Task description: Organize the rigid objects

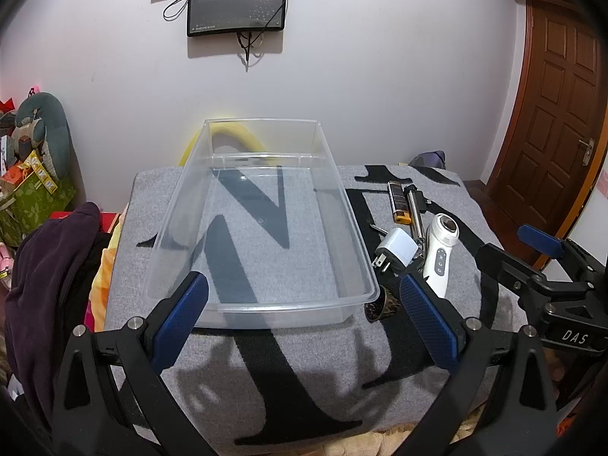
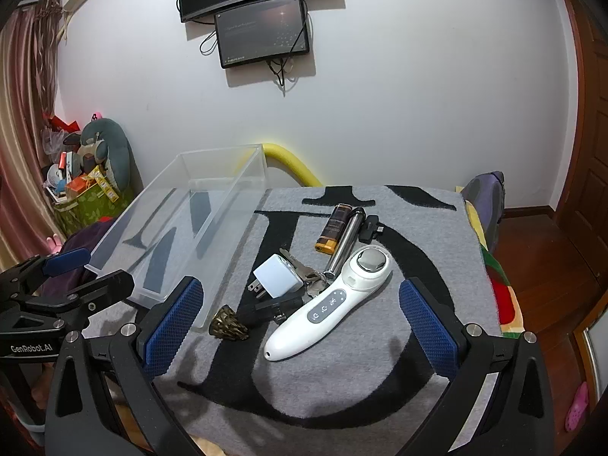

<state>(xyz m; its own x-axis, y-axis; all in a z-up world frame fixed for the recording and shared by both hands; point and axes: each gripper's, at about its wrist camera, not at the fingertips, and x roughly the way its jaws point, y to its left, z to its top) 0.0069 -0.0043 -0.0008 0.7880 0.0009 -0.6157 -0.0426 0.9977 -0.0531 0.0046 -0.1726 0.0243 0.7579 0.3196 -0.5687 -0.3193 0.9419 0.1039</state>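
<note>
A clear plastic bin (image 1: 212, 306) (image 2: 243, 174) stands empty on the grey and black mat. To its right lie a white handheld device (image 2: 326, 304) (image 1: 440, 250), a white plug adapter (image 2: 277, 277) (image 1: 397, 249), keys (image 2: 307, 271), a silver tube (image 2: 347, 241) (image 1: 414, 212), a brown and yellow lighter (image 2: 332, 230) (image 1: 398, 201), a small black connector (image 2: 370, 226), a black item (image 2: 266, 309) and a bronze ornament (image 2: 228, 325) (image 1: 382, 306). My left gripper (image 1: 302, 315) is open at the bin's near edge. My right gripper (image 2: 300, 319) is open just above the white device.
The mat (image 1: 304, 372) covers a small table near a white wall. A dark garment (image 1: 45, 285) and bags of clutter (image 2: 87, 186) are at the left. A yellow foam tube (image 2: 292, 167) is behind the table. A wooden door (image 1: 551, 114) is at the right.
</note>
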